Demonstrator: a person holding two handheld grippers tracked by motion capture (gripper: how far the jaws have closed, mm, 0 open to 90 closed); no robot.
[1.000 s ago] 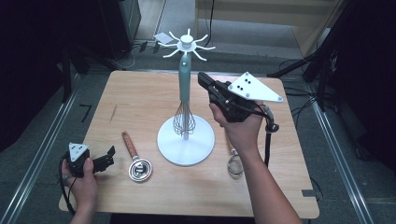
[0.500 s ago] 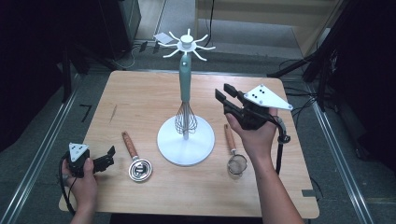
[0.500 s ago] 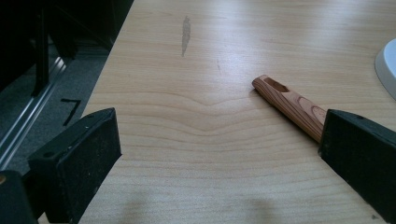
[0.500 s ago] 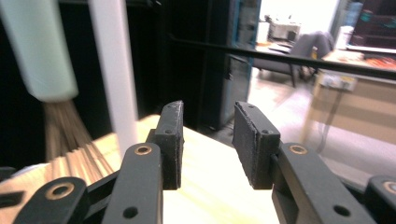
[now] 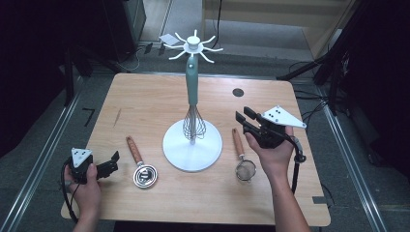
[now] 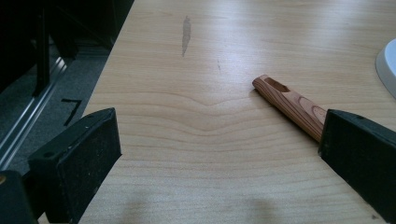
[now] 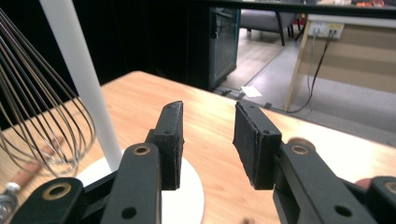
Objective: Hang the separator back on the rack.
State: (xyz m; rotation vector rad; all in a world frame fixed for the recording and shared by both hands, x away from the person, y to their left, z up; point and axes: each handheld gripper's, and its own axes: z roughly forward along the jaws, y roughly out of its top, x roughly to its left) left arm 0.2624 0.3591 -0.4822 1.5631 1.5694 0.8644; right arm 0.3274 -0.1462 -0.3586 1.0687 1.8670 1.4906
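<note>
A white stand (image 5: 174,151) with a ring of hooks on top stands mid-table. A wire whisk (image 5: 194,123) with a teal handle hangs along its pole. My right gripper (image 5: 244,119) is to the right of the stand, apart from it. Its jaws have just been opening and are open, with nothing between them. In the right gripper view the jaws (image 7: 208,121) point past the pole (image 7: 79,79) and the whisk wires (image 7: 37,116). My left gripper (image 5: 113,163) rests open at the front left. A wooden handle (image 6: 289,102) lies just beyond its right jaw.
A wooden-handled utensil with a round metal head (image 5: 139,162) lies left of the stand's base. A small wooden-handled strainer (image 5: 241,157) lies right of it, beside my right hand. A dark round spot (image 5: 238,92) marks the far right of the table (image 5: 145,101).
My right gripper has drawn away from the whisk handle on the stand, moving right and down toward the table, and its jaws have opened. The left gripper has kept still.
</note>
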